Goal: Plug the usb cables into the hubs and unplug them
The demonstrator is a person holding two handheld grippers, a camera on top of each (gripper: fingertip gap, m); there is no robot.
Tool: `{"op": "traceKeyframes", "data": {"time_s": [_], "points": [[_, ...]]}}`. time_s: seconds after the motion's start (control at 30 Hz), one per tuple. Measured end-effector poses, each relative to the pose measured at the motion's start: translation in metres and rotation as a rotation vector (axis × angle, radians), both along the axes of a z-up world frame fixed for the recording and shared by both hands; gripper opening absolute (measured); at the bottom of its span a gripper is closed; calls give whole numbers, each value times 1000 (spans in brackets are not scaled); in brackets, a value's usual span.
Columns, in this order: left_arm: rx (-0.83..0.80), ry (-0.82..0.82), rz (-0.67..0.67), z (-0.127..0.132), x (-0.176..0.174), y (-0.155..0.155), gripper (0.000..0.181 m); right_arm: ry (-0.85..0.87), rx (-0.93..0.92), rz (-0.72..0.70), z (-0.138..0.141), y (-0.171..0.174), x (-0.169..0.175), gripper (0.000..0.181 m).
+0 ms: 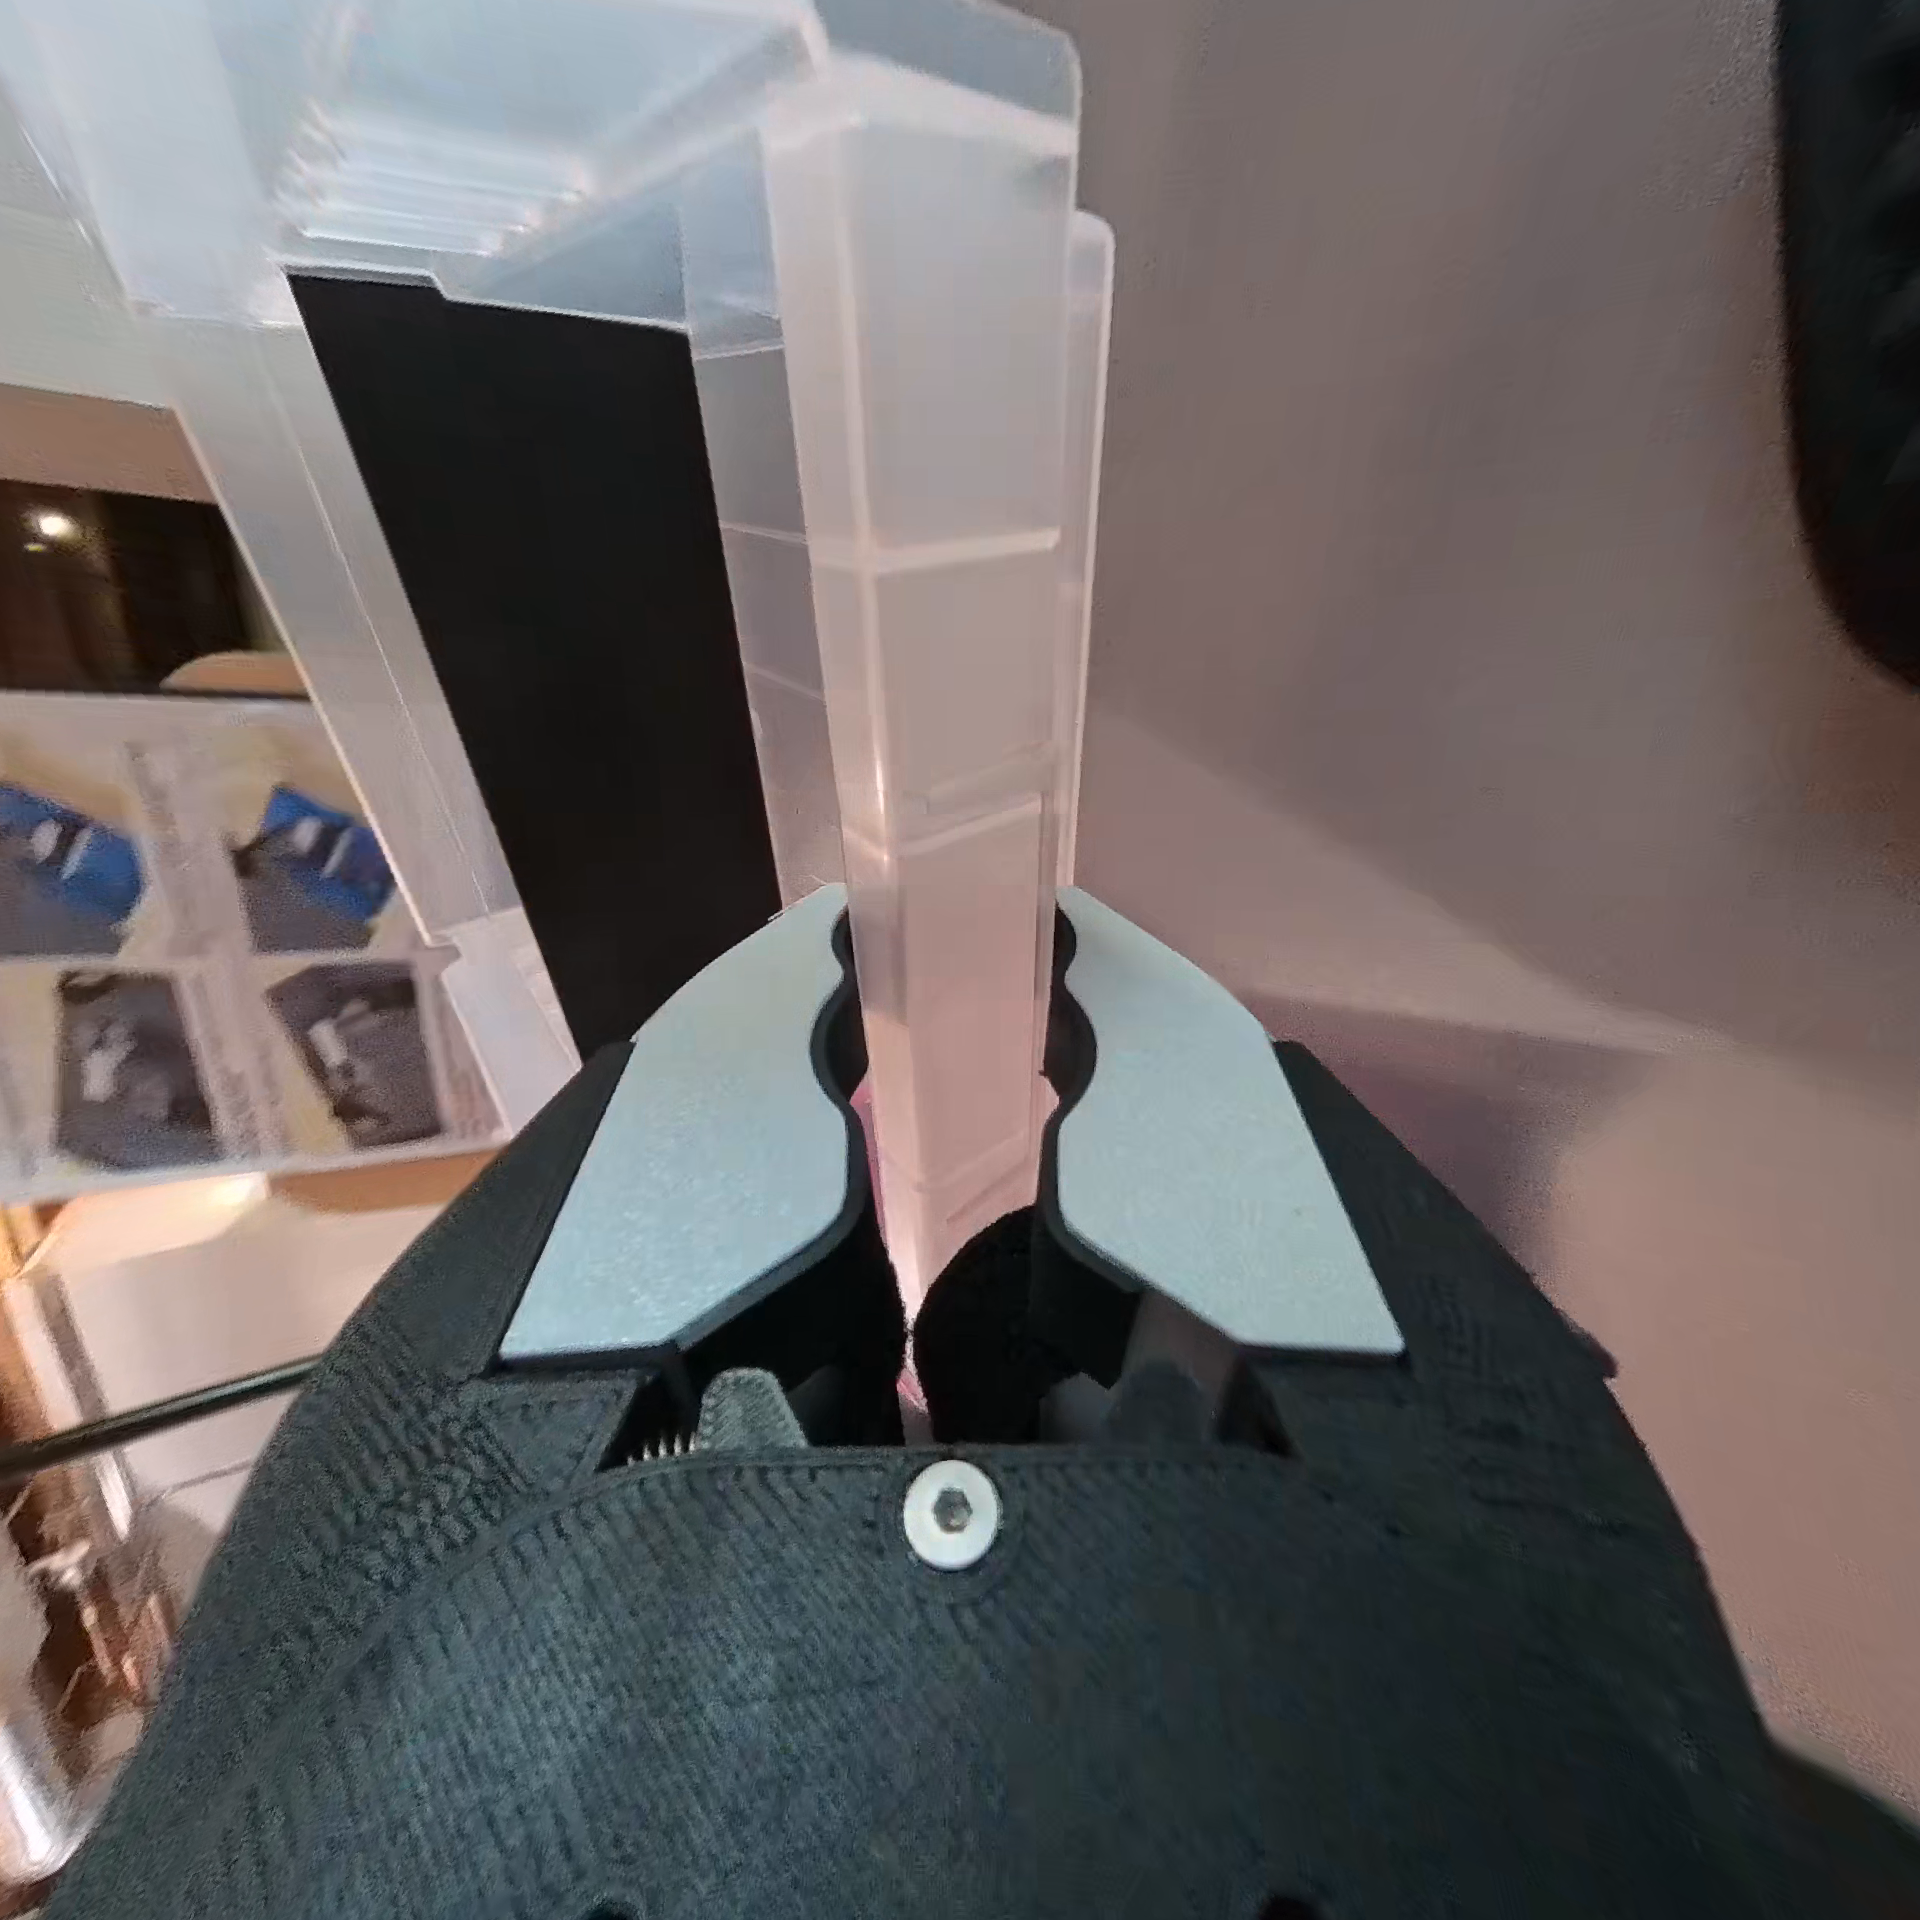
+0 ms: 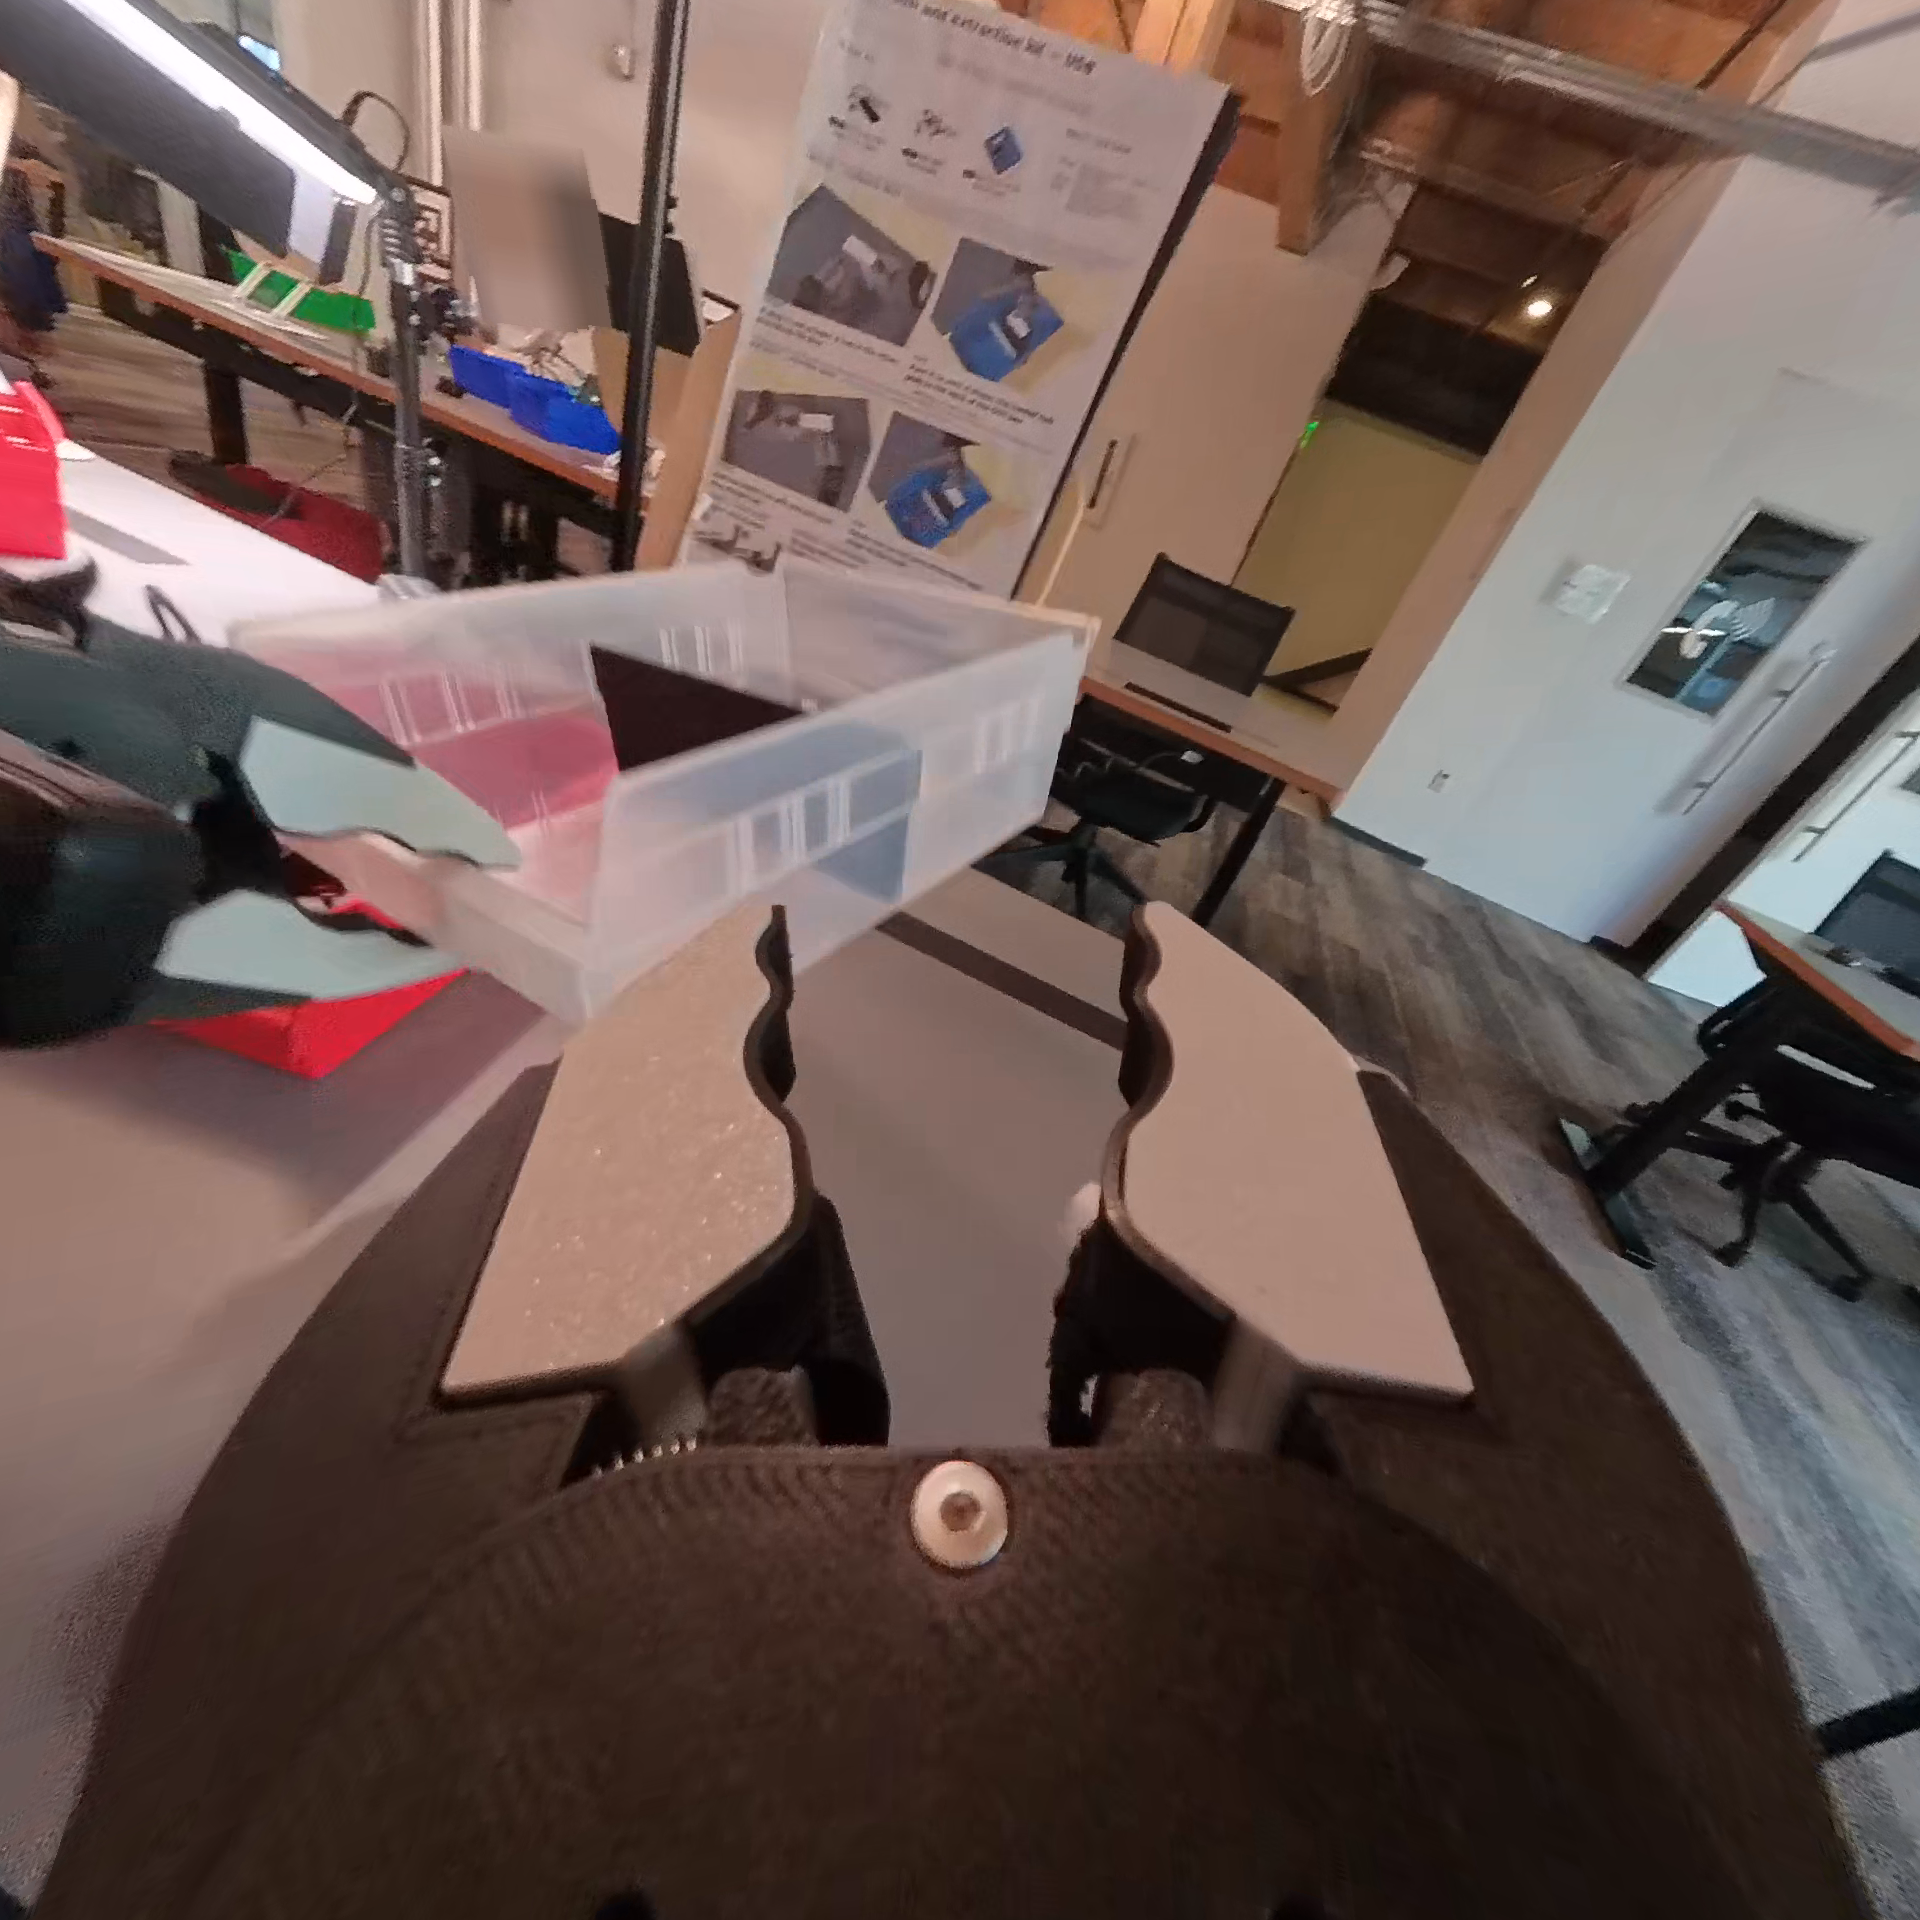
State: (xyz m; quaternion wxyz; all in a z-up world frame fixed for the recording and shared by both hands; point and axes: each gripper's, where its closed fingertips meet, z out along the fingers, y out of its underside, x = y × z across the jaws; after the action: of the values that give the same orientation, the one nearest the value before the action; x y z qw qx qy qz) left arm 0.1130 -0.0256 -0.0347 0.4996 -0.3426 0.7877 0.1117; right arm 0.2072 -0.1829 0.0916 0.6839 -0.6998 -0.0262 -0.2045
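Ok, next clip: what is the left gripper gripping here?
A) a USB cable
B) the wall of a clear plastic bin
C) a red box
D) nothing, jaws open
B: in the left wrist view the left gripper has its jaws closed on a wall of the clear plastic bin; the right wrist view shows that bin lifted off the table.

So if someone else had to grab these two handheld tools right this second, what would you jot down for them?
Left gripper: jaws shut on one wall of the clear plastic bin, held up off the grey table.
Right gripper: jaws open, holding nothing, hovering over the table near the bin's corner.
Bin: clear, with a black sheet inside; no cables or hubs visible in it.
Red bin: on the table beneath the left gripper.
Done: cannot tell; no USB cable or hub shows in either view.
Left: probably set the clear bin down, find the cables and hubs, then plug and unplug.
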Motion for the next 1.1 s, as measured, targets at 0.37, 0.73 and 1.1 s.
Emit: {"op": "traceKeyframes", "data": {"time_s": [0.37, 0.73, 1.1], "points": [[-118, 233, 50, -101, 57, -10, 31, 71, -52, -67, -12, -10, 20, 47], [-224, 131, 11, -108, 49, -32, 51, 56, -146, -8, -27, 4, 10, 51], [-654, -139, 122, -45, -119, 35, 40, 16, -697, 346, -146, 88, -61, 52]]}}
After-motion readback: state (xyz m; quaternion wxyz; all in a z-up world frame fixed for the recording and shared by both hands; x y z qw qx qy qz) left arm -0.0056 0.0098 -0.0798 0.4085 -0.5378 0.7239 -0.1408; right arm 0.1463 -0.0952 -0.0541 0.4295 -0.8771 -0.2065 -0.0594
